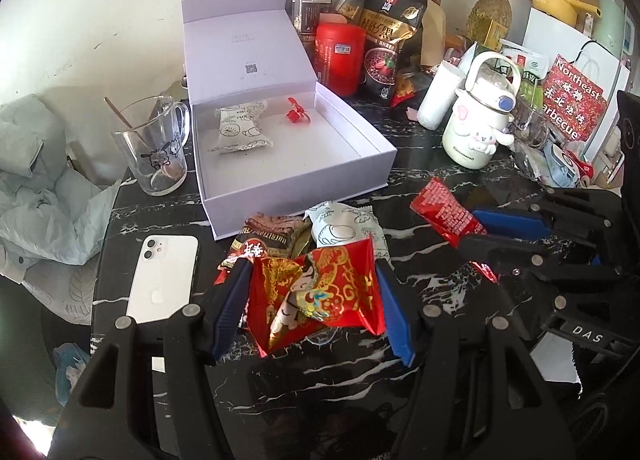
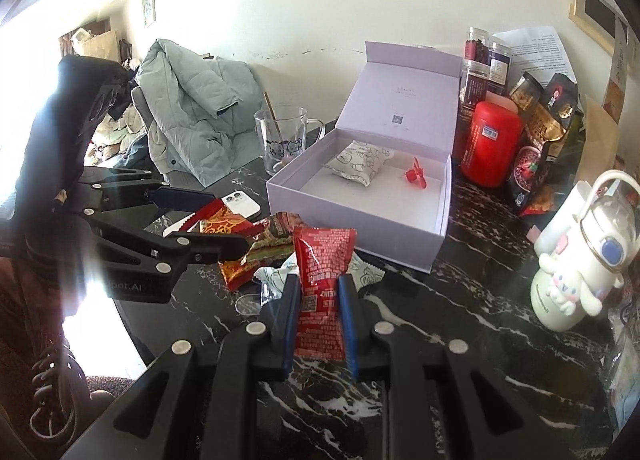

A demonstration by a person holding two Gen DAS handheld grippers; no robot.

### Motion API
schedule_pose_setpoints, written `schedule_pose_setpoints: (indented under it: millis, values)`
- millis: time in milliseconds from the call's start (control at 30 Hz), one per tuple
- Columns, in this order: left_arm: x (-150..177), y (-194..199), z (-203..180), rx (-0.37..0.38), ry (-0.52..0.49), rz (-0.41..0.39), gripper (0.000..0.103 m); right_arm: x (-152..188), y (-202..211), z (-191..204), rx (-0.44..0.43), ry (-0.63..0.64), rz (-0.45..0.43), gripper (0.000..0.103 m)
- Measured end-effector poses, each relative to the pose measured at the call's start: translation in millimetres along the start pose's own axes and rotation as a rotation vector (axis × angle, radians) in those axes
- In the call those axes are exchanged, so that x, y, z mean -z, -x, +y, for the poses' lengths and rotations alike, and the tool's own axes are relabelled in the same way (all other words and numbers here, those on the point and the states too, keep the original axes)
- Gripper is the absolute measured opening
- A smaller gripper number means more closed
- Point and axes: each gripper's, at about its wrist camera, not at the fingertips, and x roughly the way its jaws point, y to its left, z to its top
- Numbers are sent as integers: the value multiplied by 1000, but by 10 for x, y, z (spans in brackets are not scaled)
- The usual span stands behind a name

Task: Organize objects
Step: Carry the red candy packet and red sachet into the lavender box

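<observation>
Red-and-gold snack packet [image 1: 320, 296] sits between the fingers of my left gripper [image 1: 314, 308], jaws pressed in on its crinkled foil sides, held above the worktop [image 1: 420, 380]. My right gripper [image 2: 320, 312] is clamped narrow on a flat red ketchup-style sachet [image 2: 322, 288], printed face toward the camera, the sachet standing up between the blue pads.

Destination, as I judge it: the open white box [image 1: 360, 163], lid hinged back and upright. Inside it lie a pale printed pillow packet [image 1: 240, 131] and a small red clip-like piece [image 1: 298, 111]; most of the floor is bare.

Step in hand: carry both packets over the near wall and set them down flat. Notes to self:
- Clear the box rim before lowering; the wall is rigid card and would snag the foil.
- Go one gripper at a time, since they are near each other.
- Foil is slick and springy; open slowly so the packet drops rather than clings.

Left on the worktop just before the box: a brown wrapper [image 1: 276, 236] and another pale printed packet [image 1: 344, 232]. Worktop is glossy black marble with white veins. A white phone [image 1: 164, 280] lies to the left, and a glass mug [image 1: 160, 143] with a stick in it stands beside the box.
</observation>
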Motion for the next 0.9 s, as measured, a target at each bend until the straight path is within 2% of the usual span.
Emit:
schedule_pose_setpoints:
  millis: [467, 900]
  values:
    - [-383, -146, 34, -1, -24, -14, 59, -303, -102, -223, 6, 6, -39, 19]
    - [-769, -400, 107, 5, -56, -8, 59, -588, -362, -503, 23, -2, -47, 19]
